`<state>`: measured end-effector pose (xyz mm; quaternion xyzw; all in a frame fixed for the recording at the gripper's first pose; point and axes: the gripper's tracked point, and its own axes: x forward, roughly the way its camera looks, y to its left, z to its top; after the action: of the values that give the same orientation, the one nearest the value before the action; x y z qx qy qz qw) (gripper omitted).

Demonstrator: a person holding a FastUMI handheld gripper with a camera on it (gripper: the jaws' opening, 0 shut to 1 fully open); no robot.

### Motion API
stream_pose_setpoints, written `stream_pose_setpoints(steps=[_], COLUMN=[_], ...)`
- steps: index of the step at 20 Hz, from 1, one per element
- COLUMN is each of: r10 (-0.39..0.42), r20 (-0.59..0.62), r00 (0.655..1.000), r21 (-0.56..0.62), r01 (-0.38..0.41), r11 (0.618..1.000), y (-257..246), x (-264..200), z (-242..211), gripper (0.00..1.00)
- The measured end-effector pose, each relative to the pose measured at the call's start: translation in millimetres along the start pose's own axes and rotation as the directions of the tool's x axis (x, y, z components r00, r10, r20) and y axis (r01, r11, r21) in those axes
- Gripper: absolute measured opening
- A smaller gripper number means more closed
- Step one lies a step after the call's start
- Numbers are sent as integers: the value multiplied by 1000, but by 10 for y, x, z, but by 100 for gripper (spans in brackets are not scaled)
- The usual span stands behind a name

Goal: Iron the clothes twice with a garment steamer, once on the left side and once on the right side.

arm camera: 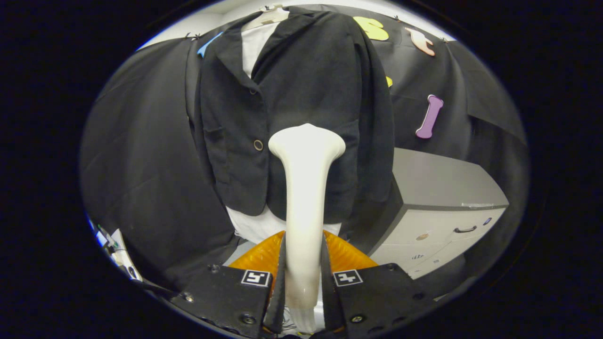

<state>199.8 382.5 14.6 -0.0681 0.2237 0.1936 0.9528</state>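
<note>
The steamer (305,188) is held between the fingers of the gripper (304,268), both pressed against its neck, so the gripper is closed narrow on it. The steamer's lower end is cut off below the fingers; a few thin threads or wires are glimpsed there but can't be made out. Its long axis runs straight ahead along the fingers, w/ the flared head pointing away, toward the jacket (292,117). The head's front face is turned away and is not seen. Whether the head touches the cloth or sits just short of it can't be told.

The jacket hangs on a hanger (268,14), most of which is hidden under the collar. It is dark, w/ a button (258,144) just left of the steamer head. The head is set over the jacket's lower front, on the panel right of the button. A white shirt (254,47) is seen at the neck opening and again below the hem; the rest is covered by the jacket.

An orange thing (346,254) is seen just beyond the fingers, mostly hidden by them and the steamer; what it is can't be told. A grey cabinet (443,207) w/ drawers stands right of the jacket, partly hidden behind it. Small clutter at far left is too small to identify.
</note>
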Motion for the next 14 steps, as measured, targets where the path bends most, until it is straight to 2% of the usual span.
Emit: stream_pose_setpoints(steps=[8,14], r10=[0,10], r20=[-102,-107], r00=[995,994], r21=[-4,14], r01=[0,-9], r11=[1000,1000], y=[-39,-55], x=[209,196], z=[-434,-431], gripper=[36,35])
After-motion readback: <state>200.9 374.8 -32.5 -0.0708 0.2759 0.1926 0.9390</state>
